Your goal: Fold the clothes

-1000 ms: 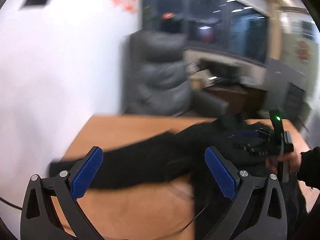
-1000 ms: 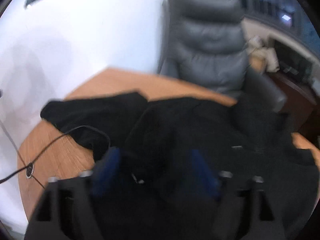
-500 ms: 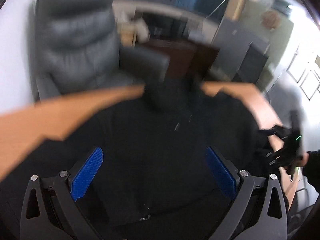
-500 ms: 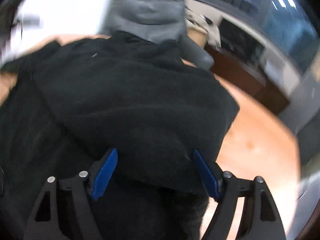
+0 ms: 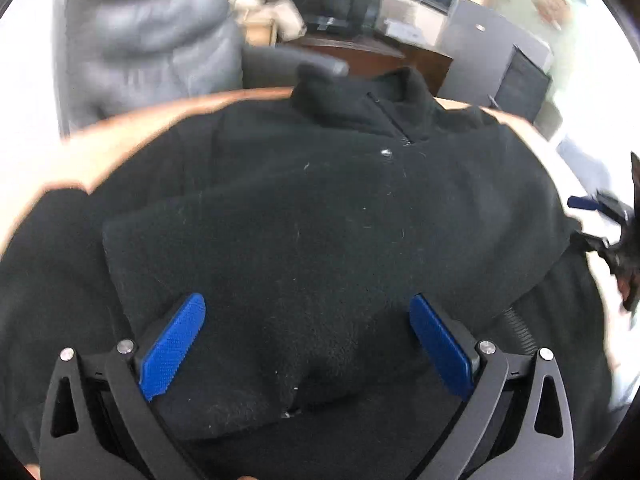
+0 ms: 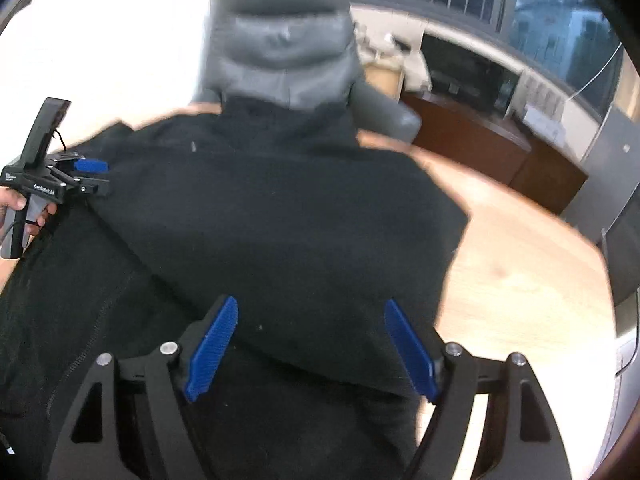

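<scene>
Black fleece zip-collar pullover [image 5: 320, 208] spread on light wooden counter [image 6: 512, 264], collar at far edge, sleeves folded across body. Left tongs [image 5: 306, 340] wide apart, holding nothing, above left sleeve. Right tongs [image 6: 310, 344] likewise spread, empty, above right sleeve. Grey leather chair [image 6: 280, 48] beyond counter.

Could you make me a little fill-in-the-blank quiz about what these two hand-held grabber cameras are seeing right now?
1. The black fleece jacket lies on a ____ table.
2. The padded office chair behind the table is ____ in colour.
3. The left gripper and the right gripper both have ____ finger pads.
4. Both grippers' jaws stand ____.

Missing words: wooden; grey; blue; open
</scene>
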